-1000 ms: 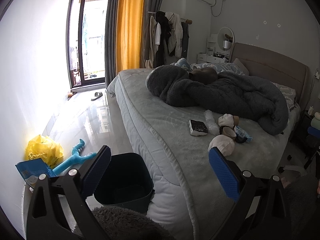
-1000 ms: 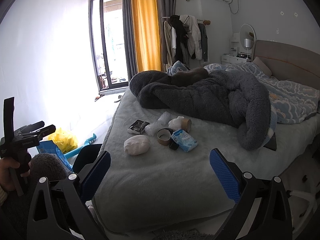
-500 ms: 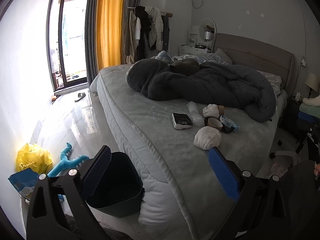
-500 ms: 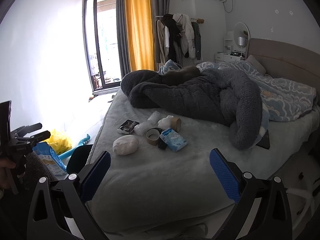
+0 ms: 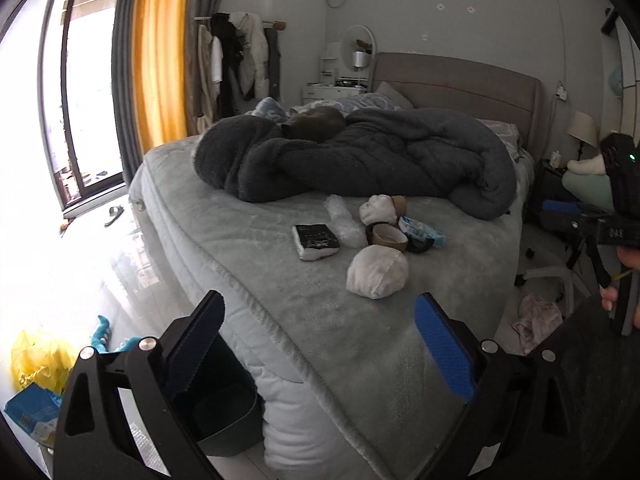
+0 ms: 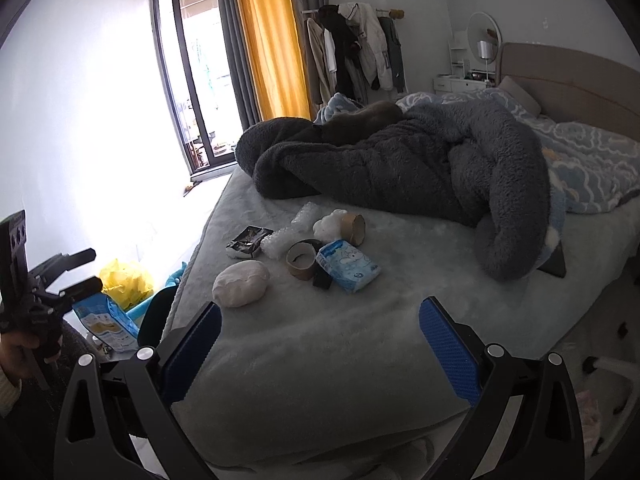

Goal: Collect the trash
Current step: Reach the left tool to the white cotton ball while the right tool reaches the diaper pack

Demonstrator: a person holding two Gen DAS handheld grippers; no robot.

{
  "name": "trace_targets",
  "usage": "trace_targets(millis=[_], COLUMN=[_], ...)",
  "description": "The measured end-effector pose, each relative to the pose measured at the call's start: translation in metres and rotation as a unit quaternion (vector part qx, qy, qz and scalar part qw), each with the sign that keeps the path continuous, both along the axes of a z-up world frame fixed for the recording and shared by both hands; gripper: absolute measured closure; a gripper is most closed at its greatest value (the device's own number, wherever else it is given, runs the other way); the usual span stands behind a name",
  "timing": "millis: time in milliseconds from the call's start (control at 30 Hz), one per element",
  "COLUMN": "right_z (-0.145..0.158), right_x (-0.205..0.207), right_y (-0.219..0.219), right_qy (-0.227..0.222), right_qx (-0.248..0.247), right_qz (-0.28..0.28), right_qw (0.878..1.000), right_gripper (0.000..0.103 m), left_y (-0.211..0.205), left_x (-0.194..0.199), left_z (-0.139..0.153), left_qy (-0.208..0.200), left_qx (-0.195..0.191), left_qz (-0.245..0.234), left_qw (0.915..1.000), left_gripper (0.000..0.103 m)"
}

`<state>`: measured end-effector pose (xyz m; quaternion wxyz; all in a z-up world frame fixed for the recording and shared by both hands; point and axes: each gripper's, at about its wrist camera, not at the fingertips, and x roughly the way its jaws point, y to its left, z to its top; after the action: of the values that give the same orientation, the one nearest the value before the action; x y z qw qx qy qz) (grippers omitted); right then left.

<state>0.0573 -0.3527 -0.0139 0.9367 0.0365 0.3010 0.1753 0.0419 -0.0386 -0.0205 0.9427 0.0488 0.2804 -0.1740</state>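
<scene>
Trash lies in a cluster on the grey bed [image 5: 280,320]: a white crumpled wad [image 5: 377,271] [image 6: 240,283], a black wrapper [image 5: 316,241] [image 6: 247,241], clear bubble wrap [image 5: 343,222] [image 6: 287,236], a tape roll [image 5: 387,237] [image 6: 301,260], a blue tissue pack [image 5: 422,233] [image 6: 347,266] and a white wad beside a cardboard tube [image 6: 340,227]. A dark bin [image 5: 224,416] stands on the floor by the bed's corner. My left gripper [image 5: 318,356] is open and empty, short of the white wad. My right gripper [image 6: 320,354] is open and empty over the bed's near edge.
A dark fleece blanket [image 5: 360,156] with a cat [image 5: 316,122] on it fills the far half of the bed. On the floor left lie a yellow bag [image 5: 36,360], a blue packet [image 5: 32,408] and a blue toy [image 5: 106,330]. A chair base [image 5: 552,276] stands right.
Both grippers have moved closer to the bed and the trash looms larger. The left view has swung right, so the bin has slipped behind the left finger. Both stay open.
</scene>
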Motion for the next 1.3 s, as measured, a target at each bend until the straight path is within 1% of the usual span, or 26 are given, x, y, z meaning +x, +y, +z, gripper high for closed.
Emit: trace_targets(millis=[133, 267, 333, 367, 600, 700, 800, 900, 1000, 1067, 1200, 1300], right_z=[-0.009, -0.026, -0.033, -0.036, -0.052, -0.057, -0.059, -0.062, -0.067, -0.07, -0.074, -0.078], right_x=[0.024, 0.049, 0.059, 0.065, 0.103, 0.117, 0.128, 0.137, 0.148, 0.155, 0.168, 0.176], right_y=[0.009, 0.015, 0.017, 0.018, 0.025, 0.029, 0.032, 0.035, 0.037, 0.036, 0.032, 0.029], right_qy=[0.012, 0.028, 0.035, 0.039, 0.059, 0.065, 0.071, 0.077, 0.088, 0.096, 0.113, 0.116], right_qx=[-0.016, -0.026, -0.028, -0.027, -0.038, -0.054, -0.051, -0.061, -0.063, -0.061, -0.043, -0.041], right_qz=[0.018, 0.023, 0.028, 0.03, 0.05, 0.053, 0.062, 0.074, 0.083, 0.085, 0.089, 0.08], right_qw=[1.0, 0.999, 0.999, 0.998, 0.996, 0.995, 0.994, 0.992, 0.991, 0.99, 0.989, 0.989], right_gripper=[0.003, 0.003, 0.003, 0.003, 0.003, 0.003, 0.003, 0.003, 0.003, 0.003, 0.003, 0.003], left_y=[-0.011, -0.017, -0.021, -0.022, -0.024, -0.029, -0.037, -0.045, -0.047, -0.049, -0.059, -0.065], left_x=[0.013, 0.028, 0.035, 0.039, 0.068, 0.076, 0.087, 0.099, 0.111, 0.114, 0.118, 0.123], left_z=[-0.01, -0.024, -0.031, -0.034, -0.045, -0.051, -0.057, -0.065, -0.072, -0.073, -0.076, -0.079], left_qy=[0.008, 0.021, 0.024, 0.03, 0.055, 0.061, 0.073, 0.089, 0.109, 0.113, 0.12, 0.125], left_qx=[0.007, 0.012, 0.017, 0.017, -0.016, -0.02, -0.02, -0.017, -0.025, -0.029, -0.027, -0.024], left_qz=[-0.028, -0.048, -0.057, -0.062, -0.096, -0.111, -0.126, -0.135, -0.144, -0.154, -0.177, -0.187], left_qw=[0.9996, 0.9985, 0.9979, 0.9975, 0.9937, 0.9917, 0.9892, 0.9867, 0.9831, 0.9812, 0.9766, 0.9741], left_gripper=[0.006, 0.007, 0.014, 0.014, 0.014, 0.014, 0.015, 0.016, 0.016, 0.016, 0.016, 0.016])
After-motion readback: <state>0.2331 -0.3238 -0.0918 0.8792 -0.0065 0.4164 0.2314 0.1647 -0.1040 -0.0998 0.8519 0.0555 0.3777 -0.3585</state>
